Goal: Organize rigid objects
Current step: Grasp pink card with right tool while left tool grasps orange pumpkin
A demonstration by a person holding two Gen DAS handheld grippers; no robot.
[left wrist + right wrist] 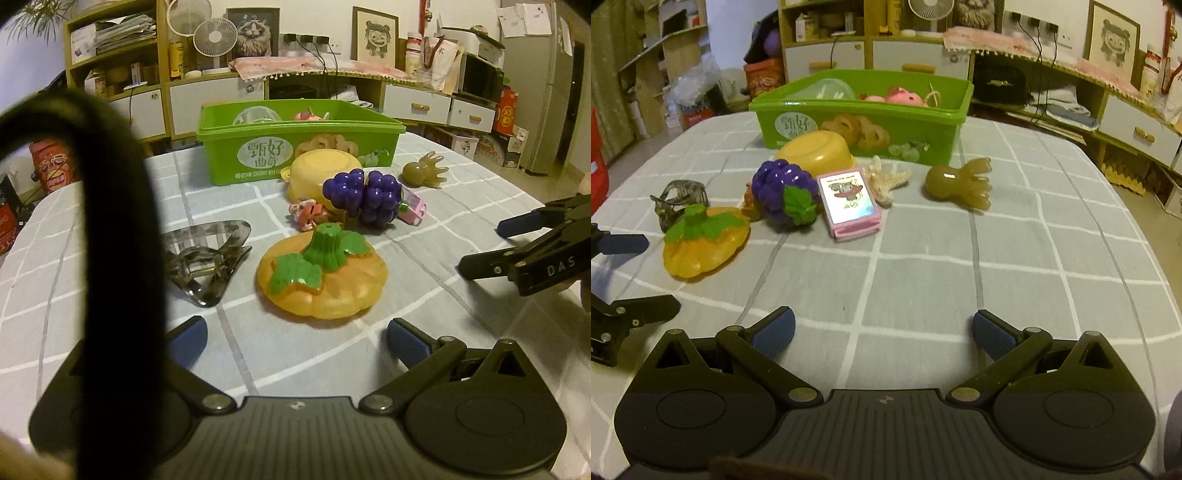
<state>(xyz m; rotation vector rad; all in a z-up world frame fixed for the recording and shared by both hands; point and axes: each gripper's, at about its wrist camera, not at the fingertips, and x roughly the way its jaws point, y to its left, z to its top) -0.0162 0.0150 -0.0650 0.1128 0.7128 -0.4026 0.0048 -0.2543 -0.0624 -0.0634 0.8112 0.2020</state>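
Reading both grippers as empty: left gripper (295,341) has its fingers spread wide with nothing between them, sitting just short of the toy pumpkin (323,277); right gripper (884,334) is likewise spread over bare checked tablecloth (1034,258), well clear of everything.

Loose pieces sit mid-table in front of the green bin (860,125): pumpkin and grey hair claw clip (207,266) nearest the left gripper, plastic grapes (786,192), pink card pack (849,203), starfish (886,181), upturned yellow bowl (816,151) against the bin wall, amber octopus toy (960,182) off to the right. Bin already holds a pink pig toy (901,96) and a clear lid (823,90).

Risks as I see them:
- Pumpkin is wide, low and glossy. A pinch across the body probably slips or squirts it into the grapes. The stem looks the safer grab.
- Cluster is tight; closing on the grapes likely drags the small figure and card pack along.
- Tablecloth is soft, so a low approach could snag fabric and shift everything.
- Dark strap (110,221) blocks the left camera's view of the table's left side.
- Grippers are near each other, so a collision is possible if both go for the pumpkin.
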